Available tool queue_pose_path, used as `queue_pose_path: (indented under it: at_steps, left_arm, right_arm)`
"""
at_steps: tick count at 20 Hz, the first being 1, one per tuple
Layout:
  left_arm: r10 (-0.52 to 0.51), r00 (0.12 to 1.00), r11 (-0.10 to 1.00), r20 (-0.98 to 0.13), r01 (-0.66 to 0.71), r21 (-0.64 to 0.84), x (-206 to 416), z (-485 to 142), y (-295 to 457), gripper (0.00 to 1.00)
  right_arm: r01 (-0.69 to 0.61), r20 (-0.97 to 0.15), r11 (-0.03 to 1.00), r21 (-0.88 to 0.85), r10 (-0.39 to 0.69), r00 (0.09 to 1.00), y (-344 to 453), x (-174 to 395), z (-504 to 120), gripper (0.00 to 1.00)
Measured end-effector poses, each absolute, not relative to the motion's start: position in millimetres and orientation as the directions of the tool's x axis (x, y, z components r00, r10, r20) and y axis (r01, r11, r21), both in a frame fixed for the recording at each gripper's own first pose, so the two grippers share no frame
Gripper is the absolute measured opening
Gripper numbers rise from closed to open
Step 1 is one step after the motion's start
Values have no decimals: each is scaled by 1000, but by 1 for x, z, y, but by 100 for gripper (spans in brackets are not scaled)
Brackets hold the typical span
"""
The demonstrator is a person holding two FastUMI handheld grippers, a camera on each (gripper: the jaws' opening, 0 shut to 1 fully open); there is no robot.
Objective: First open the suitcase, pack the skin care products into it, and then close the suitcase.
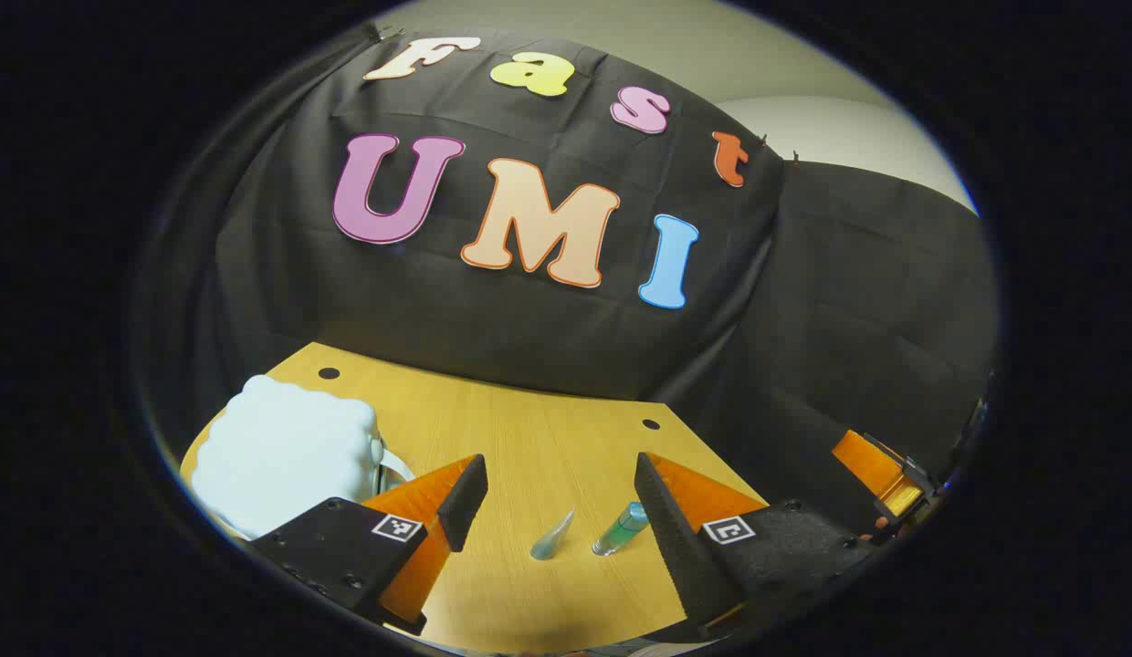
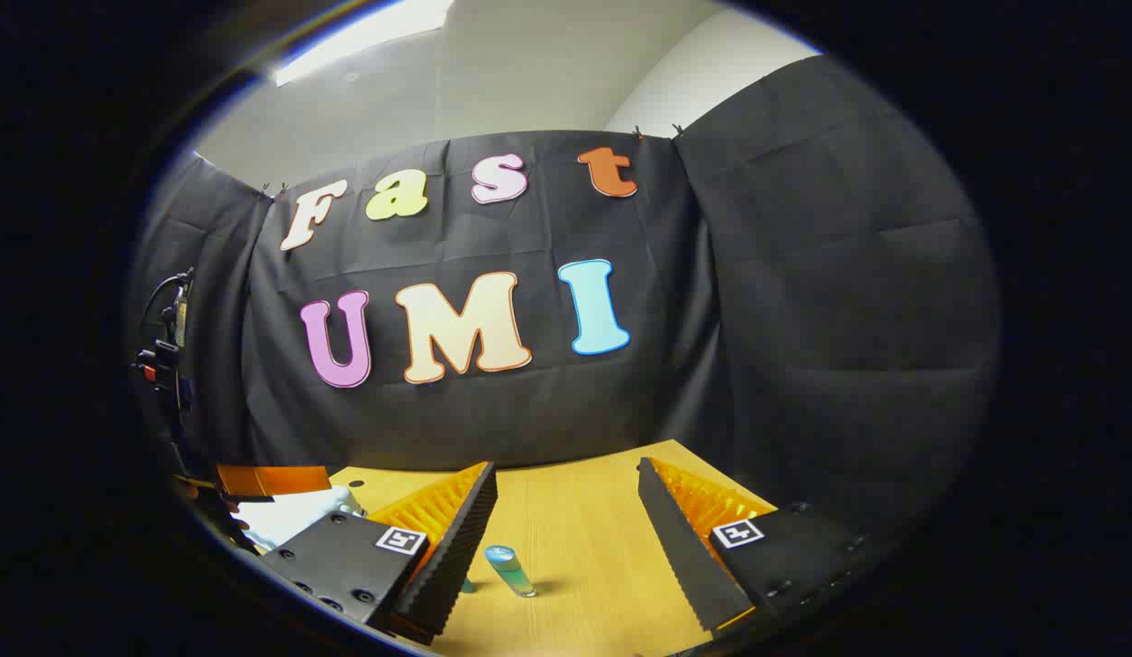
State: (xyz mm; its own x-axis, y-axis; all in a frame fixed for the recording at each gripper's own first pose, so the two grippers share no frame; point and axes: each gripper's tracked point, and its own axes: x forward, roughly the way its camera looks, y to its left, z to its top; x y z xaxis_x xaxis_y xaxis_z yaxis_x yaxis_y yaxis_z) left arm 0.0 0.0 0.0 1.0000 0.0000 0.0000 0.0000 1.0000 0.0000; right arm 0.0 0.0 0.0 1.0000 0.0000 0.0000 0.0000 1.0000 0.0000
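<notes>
left gripper [image 1: 561, 497] wide open, holding nothing, above the table [image 1: 529, 429] | right gripper [image 2: 566, 511] likewise spread and empty | suitcase [image 1: 283, 452] shut at table's left; tube [image 1: 552, 536] and bottle [image 1: 621, 527] lie just beside each other | risk: round bottle may roll if nudged | pose: both raised, tilted toward the wall

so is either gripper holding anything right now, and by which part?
Nothing held. The left gripper and right gripper are both open over the table; the bottle and small tube lie untouched.
</notes>
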Motion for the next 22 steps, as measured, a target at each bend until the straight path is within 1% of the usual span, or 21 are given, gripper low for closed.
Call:
queue_pose_path:
  at_steps: [3, 6, 12, 13, 16, 17, 18, 20, 21, 22]
  left_arm:
    - [37, 999, 999, -20, -37, 5, 1, 0, 11, 95]
    - [117, 990, 992, -72, -113, 60, 7, -7, 37, 95]
    - [160, 968, 987, -193, -151, 63, 29, -20, 72, 95]
    - [177, 959, 984, -223, -166, 67, 33, -25, 79, 95]
    - [251, 897, 968, -363, -234, 90, 48, -50, 112, 95]
    - [259, 875, 966, -408, -244, 90, 54, -58, 118, 92]
    - [263, 855, 964, -447, -255, 80, 58, -64, 121, 92]
    - [273, 807, 956, -524, -288, 55, 63, -79, 134, 99]
    - [276, 784, 952, -556, -304, 43, 67, -87, 140, 92]
    - [280, 762, 947, -584, -321, 35, 70, -94, 146, 95]
  right_arm:
    - [-6, -2, 1000, 14, 6, 1000, -3, 0, 1, 98]
    - [-16, 1, 1000, 26, 15, 1000, -4, 1, -1, 97]
    - [-32, -40, 998, 44, 34, 999, -9, 7, -16, 97]
    - [-35, -44, 998, 48, 37, 998, -9, 8, -19, 97]
    - [-45, -61, 997, 60, 49, 997, -9, 11, -26, 98]
    - [-46, -66, 997, 63, 50, 997, -9, 12, -28, 97]
    - [-46, -71, 997, 64, 51, 996, -10, 13, -31, 98]
    - [-39, -86, 997, 59, 44, 995, -14, 12, -37, 98]
    - [-37, -93, 998, 58, 42, 995, -15, 12, -38, 98]
    - [-33, -98, 998, 57, 39, 994, -17, 10, -39, 98]
